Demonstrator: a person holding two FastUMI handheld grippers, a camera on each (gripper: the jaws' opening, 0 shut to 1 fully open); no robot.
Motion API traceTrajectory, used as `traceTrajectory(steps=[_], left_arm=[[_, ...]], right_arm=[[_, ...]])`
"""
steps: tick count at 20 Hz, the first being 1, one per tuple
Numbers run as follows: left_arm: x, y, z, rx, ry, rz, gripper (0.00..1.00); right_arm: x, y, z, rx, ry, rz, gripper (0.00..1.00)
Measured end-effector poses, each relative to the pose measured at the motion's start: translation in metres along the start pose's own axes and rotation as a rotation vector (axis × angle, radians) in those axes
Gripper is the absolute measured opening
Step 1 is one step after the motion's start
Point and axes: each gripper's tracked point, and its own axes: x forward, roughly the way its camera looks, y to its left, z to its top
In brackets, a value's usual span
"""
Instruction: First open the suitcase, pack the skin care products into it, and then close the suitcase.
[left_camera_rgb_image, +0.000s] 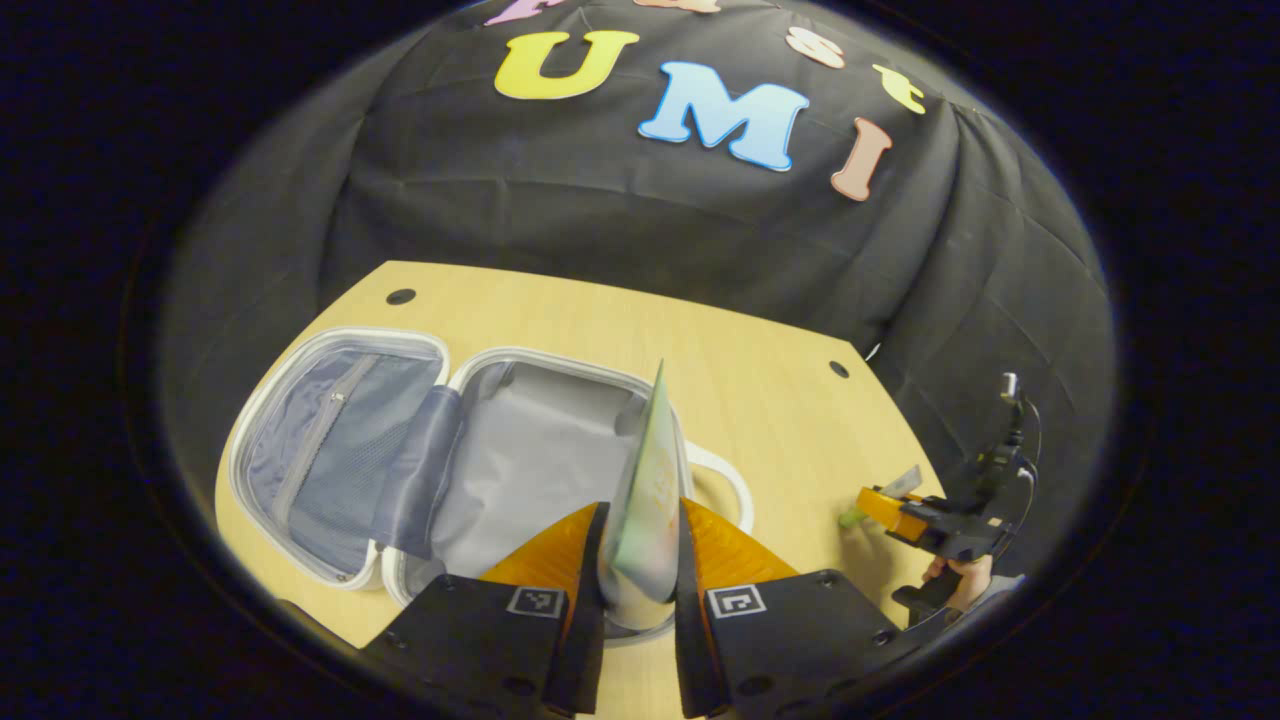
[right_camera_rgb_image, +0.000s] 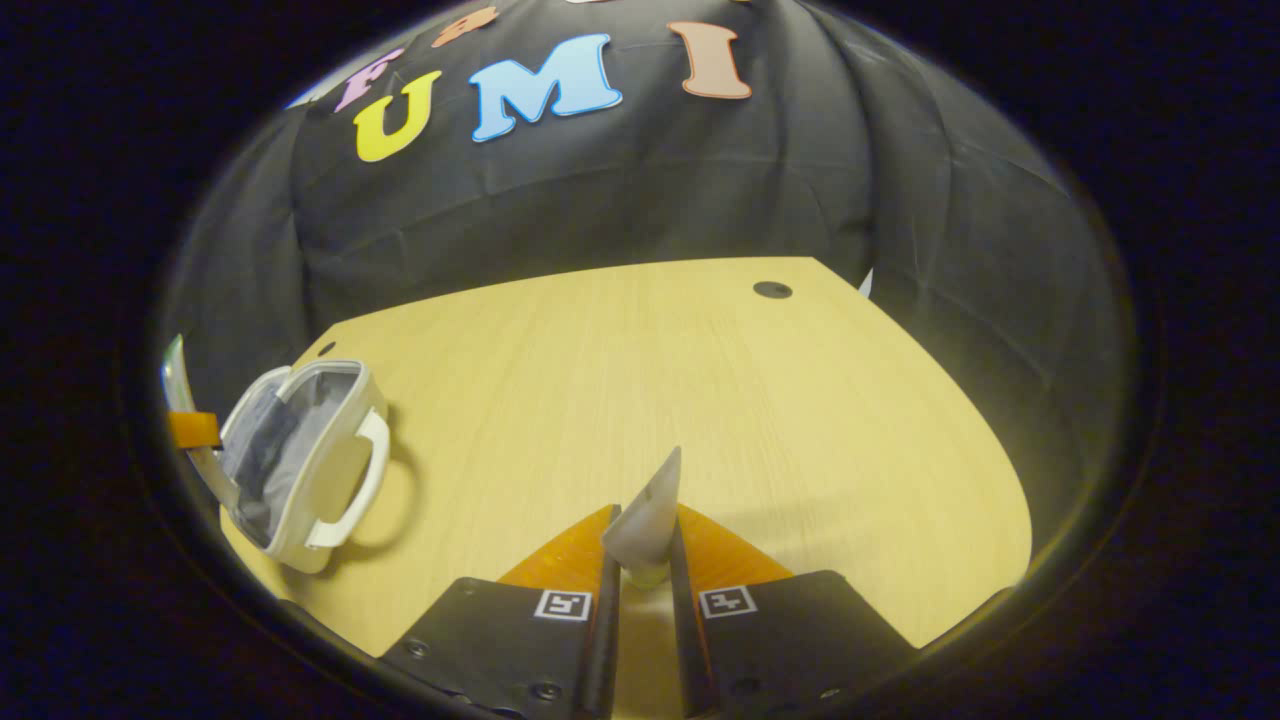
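My left gripper (left_camera_rgb_image: 640, 560) clenched a flat greenish sachet (left_camera_rgb_image: 645, 505) over the open white suitcase (left_camera_rgb_image: 450, 460) near the desk's (left_camera_rgb_image: 780, 400) left edge; my right gripper (right_camera_rgb_image: 645, 560) grasped a small grey tube (right_camera_rgb_image: 650, 515)

A light wooden table (right_camera_rgb_image: 700, 380) with round holes stands against the booth's creased black cloth wall (right_camera_rgb_image: 600, 190)

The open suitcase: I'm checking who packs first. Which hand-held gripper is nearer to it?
Left. The left hand-held gripper holds a sachet right over the suitcase; the right hand-held gripper, gripping a small tube, is off to its handle side above the table.
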Motion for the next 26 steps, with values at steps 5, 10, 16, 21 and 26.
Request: traceTrajectory(steps=[5, 10, 16, 21, 26], left_arm=[[0.045, 0.057, -0.025, 0.029, 0.179, 0.096, 0.38], [0.074, 0.078, -0.044, 0.059, 0.278, 0.118, 0.41], [0.058, 0.082, -0.005, 0.088, 0.098, 0.107, 0.83], [-0.013, 0.101, 0.013, 0.027, -0.066, 0.11, 0.88], [-0.086, 0.162, 0.016, 0.0, -0.156, 0.214, 0.88]], right_arm=[[-0.066, 0.067, 0.002, 0.08, -0.006, 0.117, 0.18], [-0.111, 0.143, -0.002, 0.086, 0.021, 0.241, 0.21], [-0.116, 0.231, -0.006, 0.045, 0.077, 0.369, 0.21], [-0.078, 0.29, -0.024, -0.008, 0.159, 0.442, 0.21], [-0.035, 0.331, -0.059, -0.122, 0.233, 0.474, 0.18]])
